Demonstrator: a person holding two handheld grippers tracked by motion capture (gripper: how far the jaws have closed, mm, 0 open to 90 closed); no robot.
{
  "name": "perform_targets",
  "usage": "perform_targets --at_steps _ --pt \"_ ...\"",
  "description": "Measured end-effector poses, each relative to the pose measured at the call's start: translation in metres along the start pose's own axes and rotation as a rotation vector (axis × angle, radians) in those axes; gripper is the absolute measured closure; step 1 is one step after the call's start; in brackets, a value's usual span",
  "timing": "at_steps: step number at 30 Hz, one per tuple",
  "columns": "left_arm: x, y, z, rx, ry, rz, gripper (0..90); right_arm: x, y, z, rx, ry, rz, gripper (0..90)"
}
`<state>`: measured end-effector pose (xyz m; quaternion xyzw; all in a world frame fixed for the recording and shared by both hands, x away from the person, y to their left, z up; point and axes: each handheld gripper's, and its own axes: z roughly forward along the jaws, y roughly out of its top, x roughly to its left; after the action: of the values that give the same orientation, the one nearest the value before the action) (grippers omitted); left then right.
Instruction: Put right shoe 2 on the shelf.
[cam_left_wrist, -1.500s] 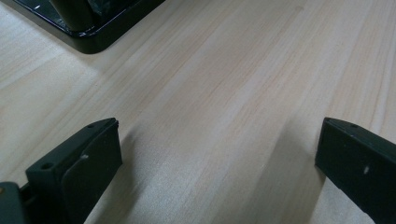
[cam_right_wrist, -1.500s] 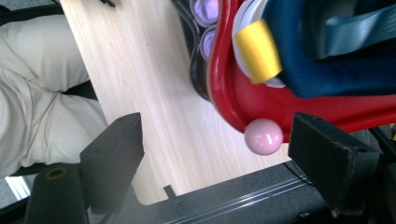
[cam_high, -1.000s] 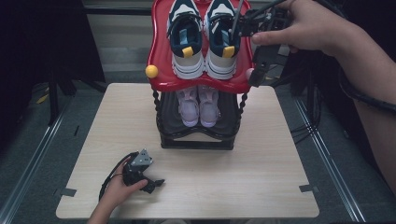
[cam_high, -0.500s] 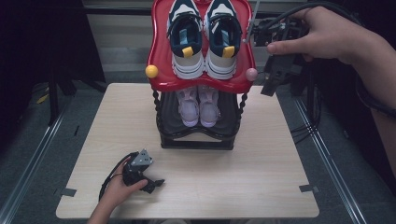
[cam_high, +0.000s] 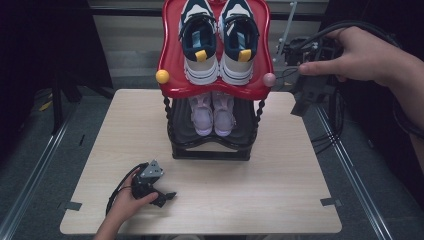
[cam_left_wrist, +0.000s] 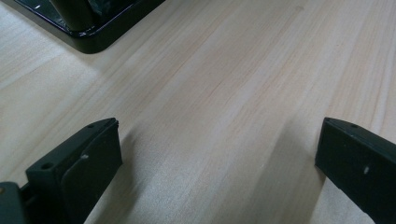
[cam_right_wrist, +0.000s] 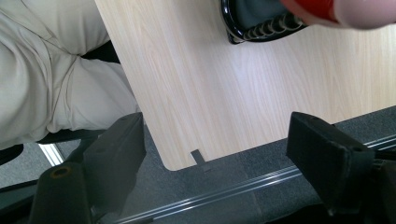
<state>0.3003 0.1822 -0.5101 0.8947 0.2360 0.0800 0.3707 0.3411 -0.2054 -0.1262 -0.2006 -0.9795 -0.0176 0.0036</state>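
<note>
A two-tier shoe rack stands at the back middle of the wooden table. Its red top shelf carries a pair of navy and white sneakers. A pair of pale pink shoes sits on the black lower tier. My left gripper rests on the table at the front left, and its own view shows it open over bare wood. My right gripper hangs in the air to the right of the red shelf, pointing down. It is open with nothing between the jaws.
A yellow knob and a pink knob stick out at the red shelf's front corners. The rack's black base lies just ahead of the left gripper. Below the right gripper are the table's corner, a floor rail and the person's trousers.
My right gripper has drifted right and down, away from the red shelf's right edge. The left gripper and the shoes have not moved.
</note>
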Motion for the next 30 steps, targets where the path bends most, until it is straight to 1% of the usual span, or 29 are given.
perform_targets --at_steps 3,5,6,15,20,23,24,28,30 --pt "0.0 0.0 0.0 0.0 0.0 0.0 0.0 0.001 -0.005 0.003 0.001 0.004 0.004 19.3" --pt "0.0 0.0 0.0 -0.002 -0.002 0.001 0.0 0.001 -0.009 0.007 -0.008 0.008 0.005 19.3" --pt "0.0 0.0 0.0 0.0 0.0 0.0 0.0 0.002 -0.01 0.009 0.001 0.004 0.009 19.3" --pt "0.0 0.0 0.0 -0.001 -0.002 0.001 0.0 0.003 -0.026 0.027 0.009 0.013 0.018 19.3" --pt "0.0 0.0 0.0 -0.001 -0.001 0.002 0.0 0.004 -0.033 0.035 0.0 0.014 0.022 19.3" --pt "0.0 0.0 0.0 -0.001 -0.001 0.001 0.0 0.005 -0.037 0.043 0.005 0.015 0.025 19.3" --pt "0.0 0.0 0.0 0.0 0.0 0.0 0.0 0.005 -0.038 0.045 0.004 0.023 0.024 19.3" --pt "0.0 0.0 0.0 0.0 0.0 0.0 0.0 0.005 -0.042 0.055 0.014 0.02 0.026 19.3" --pt "0.0 0.0 0.0 0.0 0.0 0.0 0.0 0.005 -0.044 0.06 0.008 0.026 0.026 19.3"
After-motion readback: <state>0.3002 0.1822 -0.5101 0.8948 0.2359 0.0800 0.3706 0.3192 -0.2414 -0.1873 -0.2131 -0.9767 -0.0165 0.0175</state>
